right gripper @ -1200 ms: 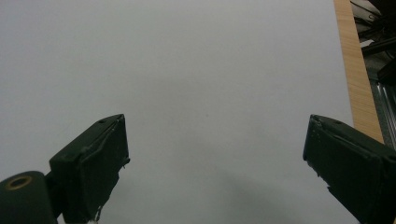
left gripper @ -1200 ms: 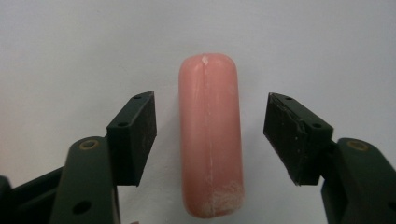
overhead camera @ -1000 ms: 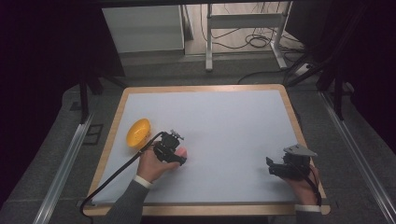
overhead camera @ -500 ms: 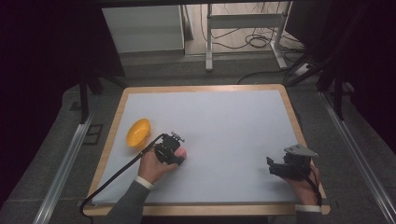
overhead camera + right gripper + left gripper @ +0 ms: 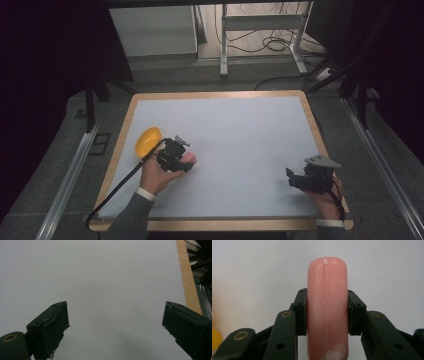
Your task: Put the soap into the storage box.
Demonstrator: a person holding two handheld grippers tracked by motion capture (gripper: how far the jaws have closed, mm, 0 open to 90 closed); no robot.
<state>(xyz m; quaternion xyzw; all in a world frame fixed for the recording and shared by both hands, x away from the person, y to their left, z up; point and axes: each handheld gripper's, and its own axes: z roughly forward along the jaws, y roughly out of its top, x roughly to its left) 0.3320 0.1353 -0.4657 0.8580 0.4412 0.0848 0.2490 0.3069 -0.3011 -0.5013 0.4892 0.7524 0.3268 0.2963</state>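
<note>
pink sausage-shaped piece (image 5: 327,310) sits clamped between the left gripper's (image 5: 172,154) jaws near the yellow object (image 5: 148,140) at the table's (image 5: 240,125) left, so keep it squeezed evenly while the right gripper (image 5: 115,327) waits wide open, empty.

From the high view we look forward and down on the whole table (image 5: 225,130). The left gripper view sits very close along its jaws; the right gripper view looks along its jaws across the same white tabletop to its wooden edge (image 5: 188,277).
</note>
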